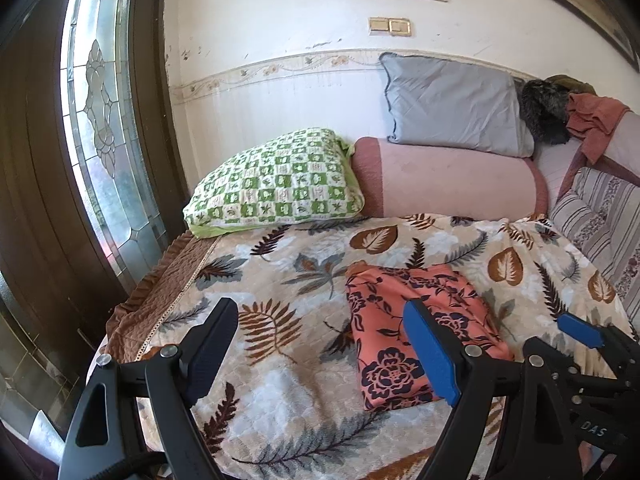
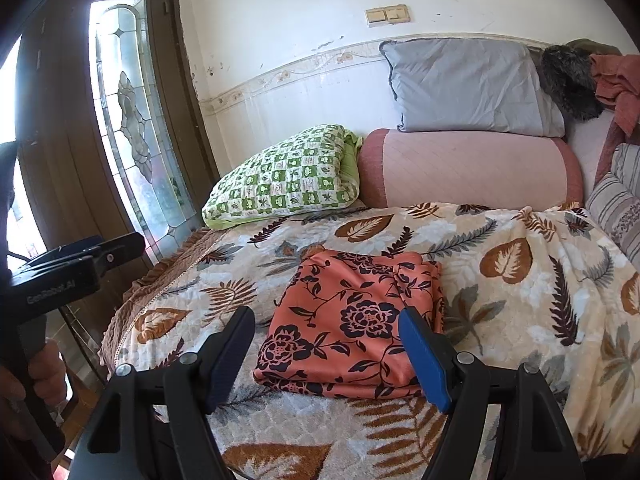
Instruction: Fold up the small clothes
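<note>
**Item: folded floral garment, fold complete**

Location: orange floral garment (image 2: 352, 320) lies folded on the leaf-print blanket (image 2: 520, 304), short of the pillows. My left gripper (image 1: 320, 344) and right gripper (image 2: 326, 344): both wide apart, holding nothing. Next, I judge: fetch another piece.

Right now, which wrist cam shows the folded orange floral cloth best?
Right wrist: the folded orange floral cloth lies nearly whole and centred between open jaws, only its near right corner covered. In the left wrist view it sits off to the right, with a blue finger pad across its middle.
</note>
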The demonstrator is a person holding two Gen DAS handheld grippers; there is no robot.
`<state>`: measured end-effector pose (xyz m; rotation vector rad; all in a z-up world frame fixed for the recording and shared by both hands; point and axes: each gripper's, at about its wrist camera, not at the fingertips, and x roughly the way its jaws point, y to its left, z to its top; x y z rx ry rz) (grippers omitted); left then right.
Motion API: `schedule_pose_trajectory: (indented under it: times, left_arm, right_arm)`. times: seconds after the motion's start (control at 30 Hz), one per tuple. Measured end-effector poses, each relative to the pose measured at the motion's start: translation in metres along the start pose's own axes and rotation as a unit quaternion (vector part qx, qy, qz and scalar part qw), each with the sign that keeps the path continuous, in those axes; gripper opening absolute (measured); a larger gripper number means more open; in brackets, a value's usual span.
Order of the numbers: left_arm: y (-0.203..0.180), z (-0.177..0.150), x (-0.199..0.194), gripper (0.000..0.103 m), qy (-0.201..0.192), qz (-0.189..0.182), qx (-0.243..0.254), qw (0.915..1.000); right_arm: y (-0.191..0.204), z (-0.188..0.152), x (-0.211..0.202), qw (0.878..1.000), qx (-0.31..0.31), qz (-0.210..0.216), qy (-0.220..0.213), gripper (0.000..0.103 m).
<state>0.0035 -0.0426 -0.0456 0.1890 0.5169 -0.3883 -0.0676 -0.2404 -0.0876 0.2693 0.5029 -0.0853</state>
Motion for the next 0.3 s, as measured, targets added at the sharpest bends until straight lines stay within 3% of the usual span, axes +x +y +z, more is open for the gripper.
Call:
schedule_pose_trajectory:
  times: [0.2, 0.3]
  left_arm:
    - [-0.005, 0.000, -0.004, 0.091, -0.019, -0.037, -0.002, 0.9991]
    - [-0.006, -0.003, 0.007, 0.093, -0.010, -0.048, -0.016, 0.9987]
  right_arm:
    - [0.000, -0.003, 0.006, 1.000, -0.002, 0.001, 0.009, 0.077]
    - [-0.005, -0.005, 0.011, 1.000, 0.007, 0.002, 0.014, 0.077]
